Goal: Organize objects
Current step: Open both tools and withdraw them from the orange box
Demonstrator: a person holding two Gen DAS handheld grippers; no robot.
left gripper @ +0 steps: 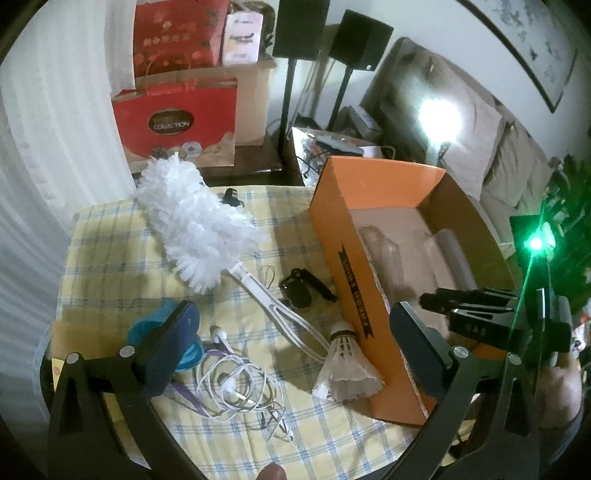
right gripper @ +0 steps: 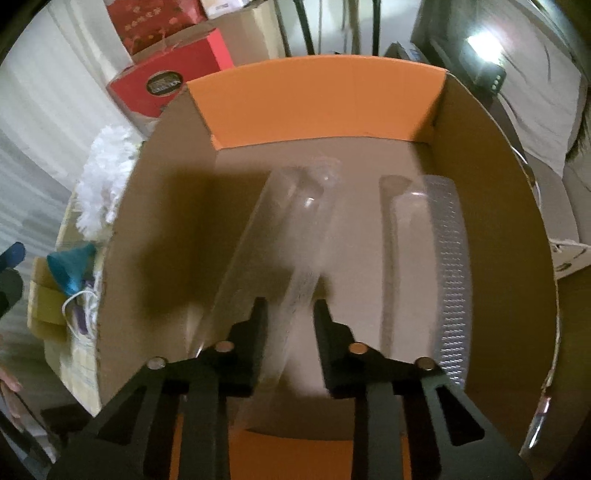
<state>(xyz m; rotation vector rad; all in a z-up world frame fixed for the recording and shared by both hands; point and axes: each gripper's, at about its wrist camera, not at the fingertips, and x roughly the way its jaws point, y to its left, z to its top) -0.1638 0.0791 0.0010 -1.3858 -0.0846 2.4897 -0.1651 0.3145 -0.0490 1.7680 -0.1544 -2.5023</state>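
My left gripper (left gripper: 297, 336) hangs open and empty above a table with a yellow checked cloth (left gripper: 110, 251). Under it lie a white duster (left gripper: 192, 214), a shuttlecock (left gripper: 345, 365), tangled white earphones (left gripper: 236, 384), a black clip-like object (left gripper: 299, 291) and a blue funnel (left gripper: 147, 328). An orange cardboard box (left gripper: 332, 221) stands to the right. My right gripper (right gripper: 290, 314) reaches into the box (right gripper: 317, 103), jaws narrow on either side of a clear plastic tube (right gripper: 295, 206) that slants down to the box floor. A second clear tube (right gripper: 395, 229) and a silvery mesh strip (right gripper: 448, 258) lie beside it.
Red gift bags (left gripper: 173, 118) and cardboard boxes stand behind the table, with two black speakers (left gripper: 299, 29) on stands. A sofa with cushions (left gripper: 476, 122) is at the right. A small black item (left gripper: 232, 195) lies at the far table edge. A hand (left gripper: 561, 387) holds the right gripper.
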